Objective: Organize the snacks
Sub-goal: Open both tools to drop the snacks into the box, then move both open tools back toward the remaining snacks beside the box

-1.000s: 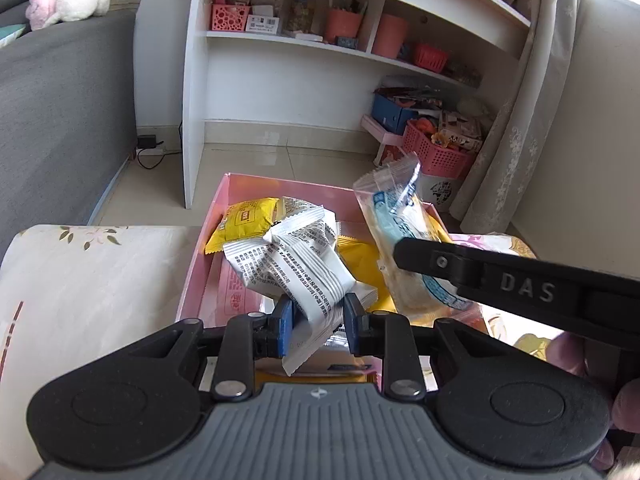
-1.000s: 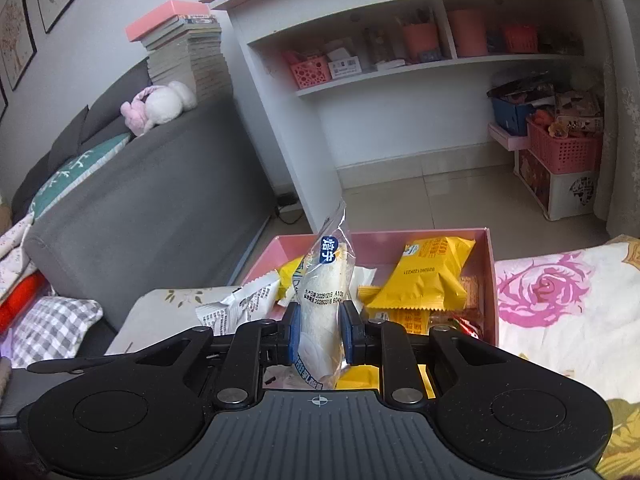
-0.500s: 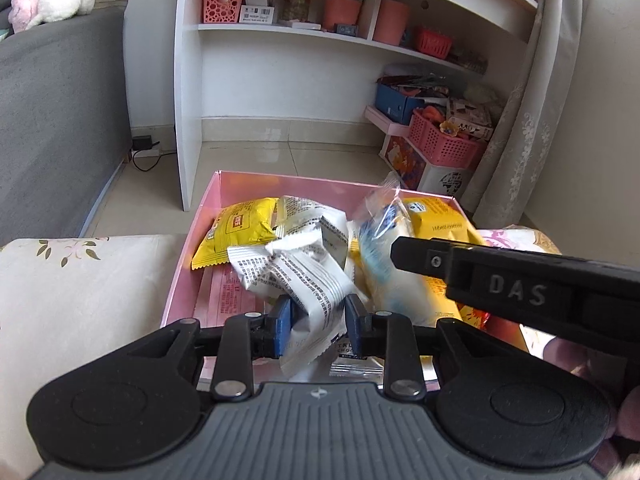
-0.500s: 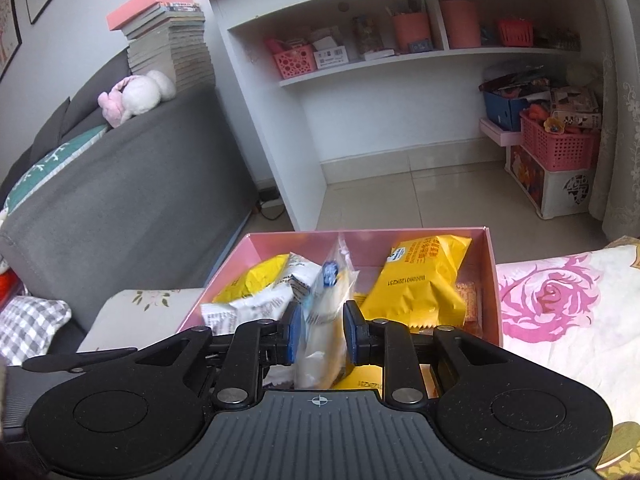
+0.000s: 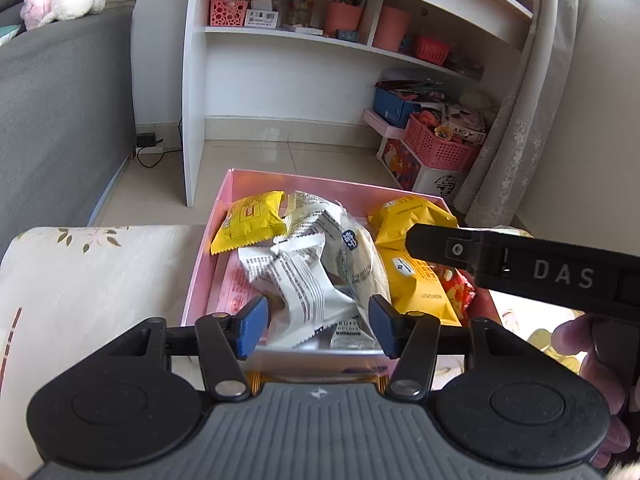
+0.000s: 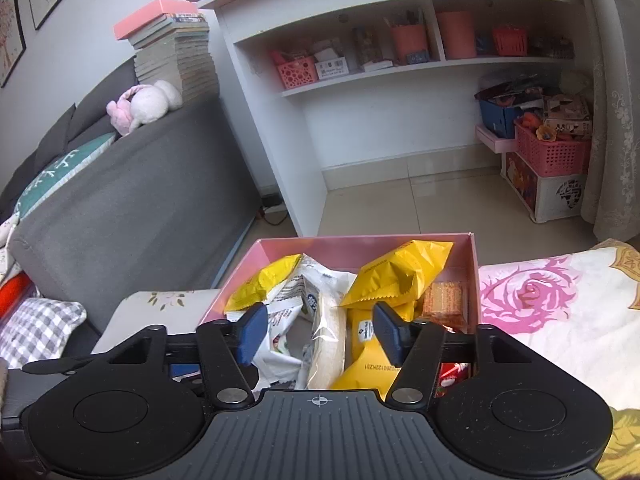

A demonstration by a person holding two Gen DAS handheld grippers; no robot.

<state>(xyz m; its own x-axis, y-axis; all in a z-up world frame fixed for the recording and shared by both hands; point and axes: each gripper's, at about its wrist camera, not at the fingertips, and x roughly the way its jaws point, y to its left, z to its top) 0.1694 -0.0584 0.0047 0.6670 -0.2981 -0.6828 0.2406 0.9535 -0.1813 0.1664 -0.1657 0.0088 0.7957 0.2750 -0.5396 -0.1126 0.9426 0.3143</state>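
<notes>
A pink box (image 5: 256, 178) (image 6: 474, 280) holds several snack packets. My left gripper (image 5: 316, 326) is open over its near edge, with the white striped packet (image 5: 296, 280) lying loose between the blue pads (image 5: 252, 320). My right gripper (image 6: 320, 334) is open, and the clear packet with a white bun (image 6: 328, 340) (image 5: 360, 256) lies in the box between its fingers. Yellow packets (image 5: 252, 222) (image 6: 400, 276) lie at the back of the box. The right gripper's black body (image 5: 520, 272) crosses the right of the left wrist view.
The box stands on a floral cloth (image 6: 552, 304) (image 5: 88, 280). A grey sofa (image 6: 132, 208) is on the left. A white shelf unit (image 6: 400, 112) and pink baskets (image 6: 548, 156) stand beyond on the tiled floor.
Both grippers have opened. The white striped packet and the clear bun packet have been let go and now lie in the pink box.
</notes>
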